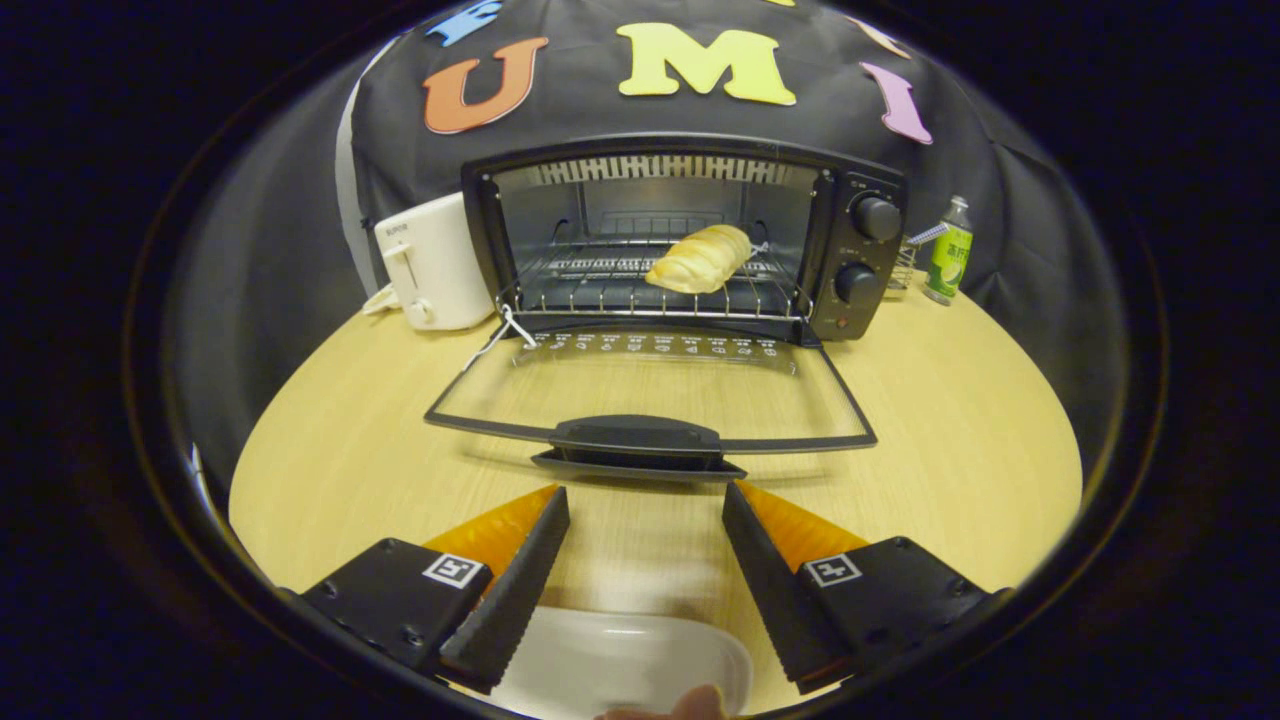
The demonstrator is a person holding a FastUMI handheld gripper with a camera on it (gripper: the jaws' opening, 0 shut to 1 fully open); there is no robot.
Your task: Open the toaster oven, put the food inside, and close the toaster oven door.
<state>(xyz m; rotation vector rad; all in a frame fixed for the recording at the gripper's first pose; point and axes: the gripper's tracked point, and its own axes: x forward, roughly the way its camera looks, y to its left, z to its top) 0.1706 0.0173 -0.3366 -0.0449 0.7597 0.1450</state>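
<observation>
Bread was in, door was down – gripper empty

The toaster oven (pixel 690 240) sat on the wooden table (pixel 930 440) with its glass door (pixel 650 400) folded flat toward the gripper (pixel 645 535), whose fingers were spread wide apart, gripping nothing. The bread roll (pixel 700 258) lay on the wire rack (pixel 600 275) inside – a white plate (pixel 620 660) between the fingers.

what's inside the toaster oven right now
A bread roll lies on the wire rack inside the open toaster oven. The floor beneath the rack is mostly hidden. The hand-held gripper is open, short of the door handle.
</observation>
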